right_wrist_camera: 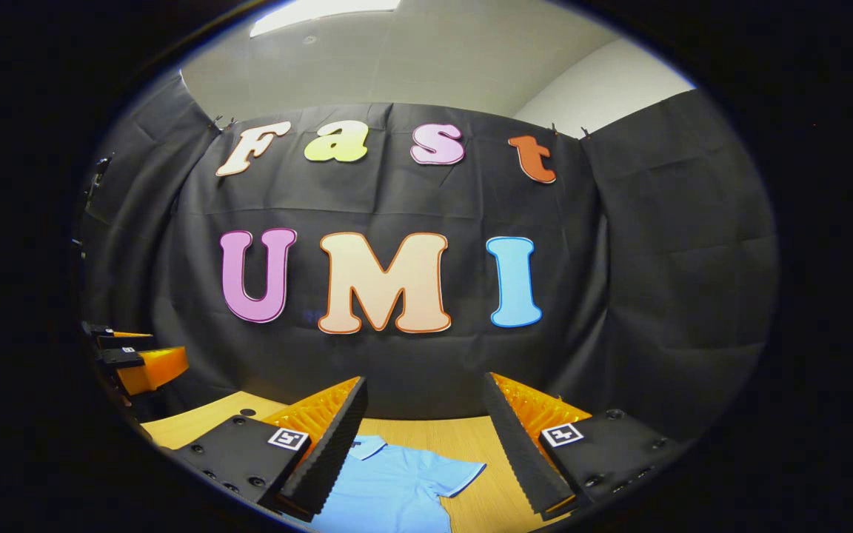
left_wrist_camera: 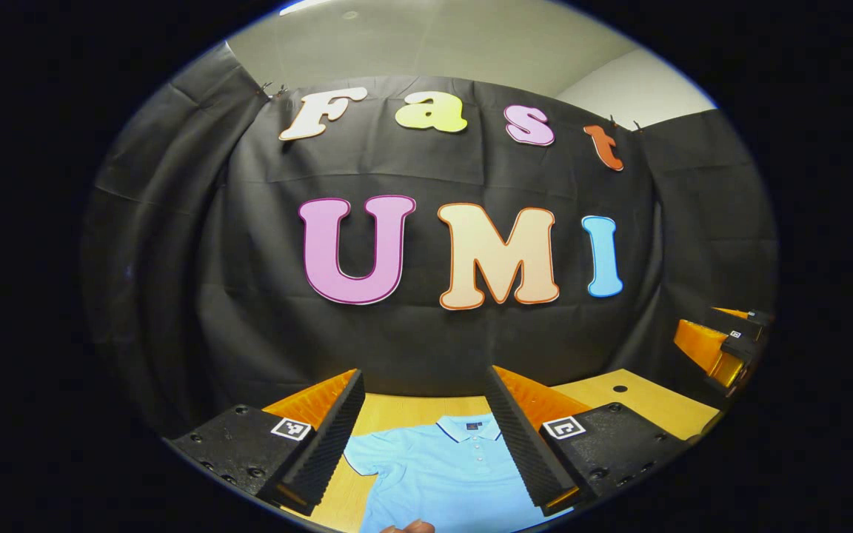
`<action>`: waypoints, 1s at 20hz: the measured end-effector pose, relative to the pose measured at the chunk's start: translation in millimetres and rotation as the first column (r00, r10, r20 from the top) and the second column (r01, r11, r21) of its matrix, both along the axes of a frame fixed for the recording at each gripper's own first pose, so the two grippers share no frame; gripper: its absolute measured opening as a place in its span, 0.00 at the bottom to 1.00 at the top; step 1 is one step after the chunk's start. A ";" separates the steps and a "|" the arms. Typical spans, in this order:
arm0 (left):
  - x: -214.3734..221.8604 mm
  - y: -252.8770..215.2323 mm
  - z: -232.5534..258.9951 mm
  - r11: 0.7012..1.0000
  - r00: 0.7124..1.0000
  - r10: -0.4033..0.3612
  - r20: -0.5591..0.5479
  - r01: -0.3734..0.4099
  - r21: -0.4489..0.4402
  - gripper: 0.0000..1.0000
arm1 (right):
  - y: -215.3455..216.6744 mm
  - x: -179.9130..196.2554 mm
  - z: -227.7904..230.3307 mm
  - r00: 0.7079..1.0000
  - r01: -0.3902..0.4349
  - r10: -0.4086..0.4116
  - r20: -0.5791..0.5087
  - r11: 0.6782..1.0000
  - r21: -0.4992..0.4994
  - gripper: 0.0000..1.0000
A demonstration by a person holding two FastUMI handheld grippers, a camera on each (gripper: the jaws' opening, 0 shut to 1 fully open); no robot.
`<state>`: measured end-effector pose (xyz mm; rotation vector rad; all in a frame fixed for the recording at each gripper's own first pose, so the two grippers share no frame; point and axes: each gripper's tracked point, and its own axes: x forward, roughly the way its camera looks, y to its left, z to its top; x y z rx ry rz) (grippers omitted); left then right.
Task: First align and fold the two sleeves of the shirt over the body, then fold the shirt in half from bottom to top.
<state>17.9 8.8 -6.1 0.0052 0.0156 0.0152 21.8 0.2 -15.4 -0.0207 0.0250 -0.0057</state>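
A light blue polo shirt point(left_wrist_camera: 441, 474) lies flat on the wooden table point(left_wrist_camera: 397, 411), collar toward the booth wall, short sleeves spread out. In the left gripper view my left gripper point(left_wrist_camera: 425, 429) hangs open above the shirt's collar and chest, nothing between its fingers. The right gripper's body point(left_wrist_camera: 723, 348) shows at the right edge of that view. In the right gripper view my right gripper point(right_wrist_camera: 423, 437) stands open above the shirt point(right_wrist_camera: 389, 488), over its sleeve point(right_wrist_camera: 456, 474). The left gripper's body point(right_wrist_camera: 138, 363) shows at the left edge there.
The black cloth wall point(left_wrist_camera: 426, 333) rises just behind the table's far edge. A small dark hole point(left_wrist_camera: 620, 388) sits in the tabletop at the back right. A fingertip point(left_wrist_camera: 408, 527) pokes in at the bottom of the left gripper view.
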 end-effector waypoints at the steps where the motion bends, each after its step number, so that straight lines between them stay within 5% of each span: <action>1: 1.1 -0.6 0.5 1.000 1.000 -0.002 0.003 0.002 0.001 0.96 | 0.2 3.5 -3.6 1.000 0.001 -0.001 -0.004 1.000 -0.003 0.98; 11: 13.3 7.0 -9.7 1.000 1.000 0.012 -0.023 -0.011 0.010 0.97 | -23.4 66.0 -89.3 0.985 0.025 -0.035 -0.167 0.998 -0.062 0.98; 20: 29.5 29.9 -16.1 0.997 0.998 0.056 -0.036 -0.055 0.049 0.96 | -54.5 127.0 -214.8 0.926 0.056 -0.089 -0.367 0.993 -0.101 0.99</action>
